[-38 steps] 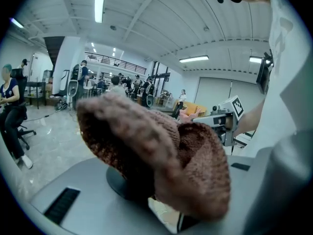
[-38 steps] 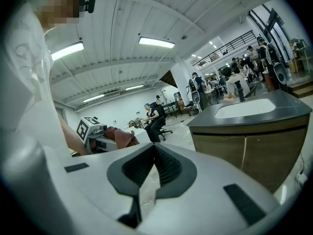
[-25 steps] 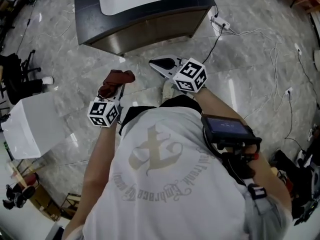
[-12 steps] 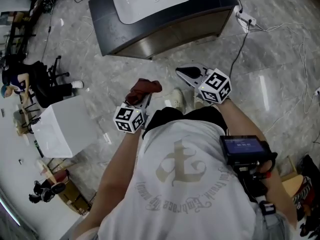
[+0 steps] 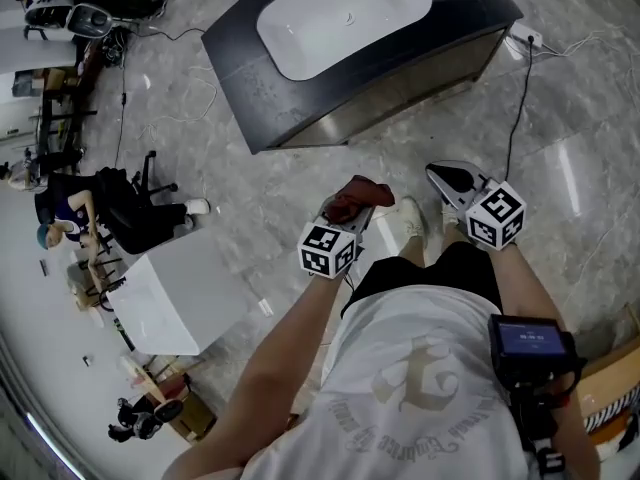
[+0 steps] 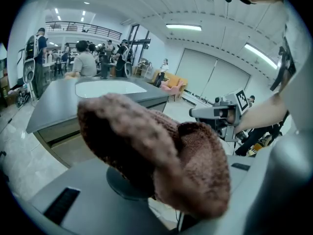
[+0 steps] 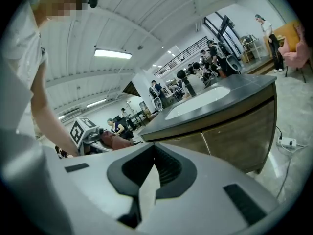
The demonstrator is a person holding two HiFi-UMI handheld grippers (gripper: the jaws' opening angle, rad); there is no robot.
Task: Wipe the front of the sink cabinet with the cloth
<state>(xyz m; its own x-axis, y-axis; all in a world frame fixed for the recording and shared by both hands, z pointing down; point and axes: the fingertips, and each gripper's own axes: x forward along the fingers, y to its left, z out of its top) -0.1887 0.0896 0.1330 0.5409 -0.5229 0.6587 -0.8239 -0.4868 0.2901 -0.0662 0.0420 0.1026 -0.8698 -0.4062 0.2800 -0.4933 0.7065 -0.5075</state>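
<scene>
The sink cabinet has a dark top, a white basin and a brown wooden front that faces me across bare floor. My left gripper is shut on a crumpled red-brown cloth, held in the air well short of the cabinet. In the left gripper view the cloth fills the middle and hides the fingertips; the cabinet lies beyond it at the left. My right gripper hangs beside it, shut and holding nothing. In the right gripper view the jaws meet, with the cabinet front ahead.
A white power strip with a black cable lies on the floor at the cabinet's right end. A white box stands at my left, with a seated person and an office chair beyond it. My shoes show below the grippers.
The cabinet now looks larger and sits further right in the head view, and both grippers have shifted right with it. The cloth stays in the left gripper; the right stays shut.
</scene>
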